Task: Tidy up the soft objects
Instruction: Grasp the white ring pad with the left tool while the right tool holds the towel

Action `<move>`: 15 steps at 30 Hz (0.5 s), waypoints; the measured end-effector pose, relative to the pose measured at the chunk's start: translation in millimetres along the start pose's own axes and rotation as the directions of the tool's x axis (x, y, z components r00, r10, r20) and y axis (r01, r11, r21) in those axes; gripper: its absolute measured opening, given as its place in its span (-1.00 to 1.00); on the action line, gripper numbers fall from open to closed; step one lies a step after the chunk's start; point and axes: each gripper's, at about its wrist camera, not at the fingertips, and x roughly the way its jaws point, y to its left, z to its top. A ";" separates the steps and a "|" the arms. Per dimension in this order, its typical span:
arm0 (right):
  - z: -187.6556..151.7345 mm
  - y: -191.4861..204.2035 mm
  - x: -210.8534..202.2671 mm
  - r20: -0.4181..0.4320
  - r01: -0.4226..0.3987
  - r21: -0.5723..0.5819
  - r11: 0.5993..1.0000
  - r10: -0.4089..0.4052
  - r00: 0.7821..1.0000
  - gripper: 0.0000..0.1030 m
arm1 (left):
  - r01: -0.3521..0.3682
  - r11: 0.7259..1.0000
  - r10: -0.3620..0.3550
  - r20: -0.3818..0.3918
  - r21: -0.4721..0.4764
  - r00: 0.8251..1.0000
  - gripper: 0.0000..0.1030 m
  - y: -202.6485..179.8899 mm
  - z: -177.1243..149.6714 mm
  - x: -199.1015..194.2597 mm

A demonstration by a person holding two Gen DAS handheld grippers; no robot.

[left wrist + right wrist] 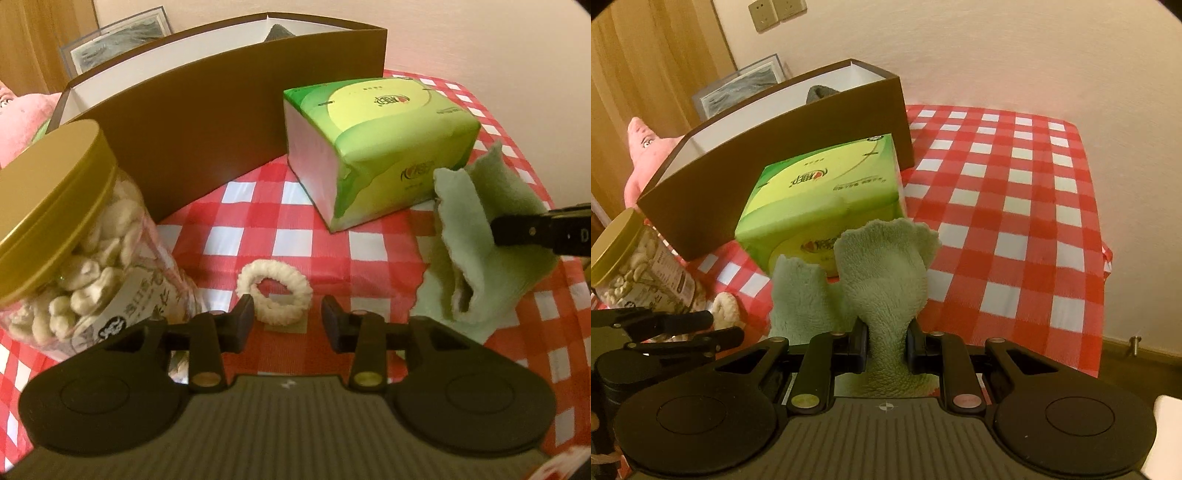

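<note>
Green cloth (886, 295): soft fleecy rag, bunched and floppy, likely light; lay beside the tissue pack (820, 199) on the checked tablecloth (1015, 206).
Right gripper (886, 345): pinched a gathered fold of the cloth, pads pressed on both sides.
Cream scrunchie (275, 295): soft fabric ring, best taken across its band; lay just ahead of the fingertips.
Left gripper (288, 317): spread, holding nothing.
Brown box (229, 122): stood behind, open-topped.

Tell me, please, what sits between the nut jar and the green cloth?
A cream scrunchie lies on the checked tablecloth between jar and cloth, seen from the left wrist.
</note>
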 end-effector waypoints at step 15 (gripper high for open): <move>-0.9 -6.2 5.8 -0.011 -0.021 -0.003 1.000 0.021 1.000 -0.62 | -0.035 0.996 0.032 0.042 0.078 0.999 -0.82 -10.4 1.0 -4.1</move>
